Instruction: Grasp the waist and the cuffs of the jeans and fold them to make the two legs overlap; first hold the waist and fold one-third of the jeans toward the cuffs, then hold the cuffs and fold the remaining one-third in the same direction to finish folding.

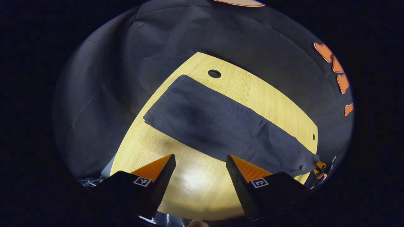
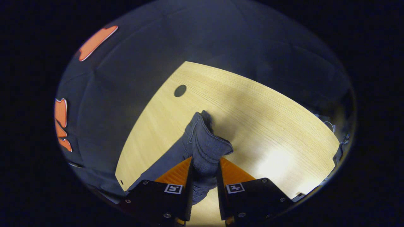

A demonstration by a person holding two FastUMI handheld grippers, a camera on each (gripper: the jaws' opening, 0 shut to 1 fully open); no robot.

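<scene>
Dark blue jeans (image 1: 217,126) lie in one long band slanting across the light wood table (image 1: 271,97). Their broad end is at the far left and their narrow end at the right edge. My left gripper (image 1: 200,157) is open and hovers over bare wood just short of the band's near edge, holding nothing. At the narrow end, the right gripper (image 1: 322,167) appears small with a hand behind it. In the right gripper view, my right gripper (image 2: 205,160) is shut on that bunched end of the jeans (image 2: 202,142), which stands up in folds between the fingers.
A round cable hole (image 1: 214,73) (image 2: 180,90) sits in the table beyond the jeans. A small hole (image 1: 313,136) lies near the right edge. Black cloth wall surrounds the table. Bare wood (image 2: 268,126) spreads to the right of the held end.
</scene>
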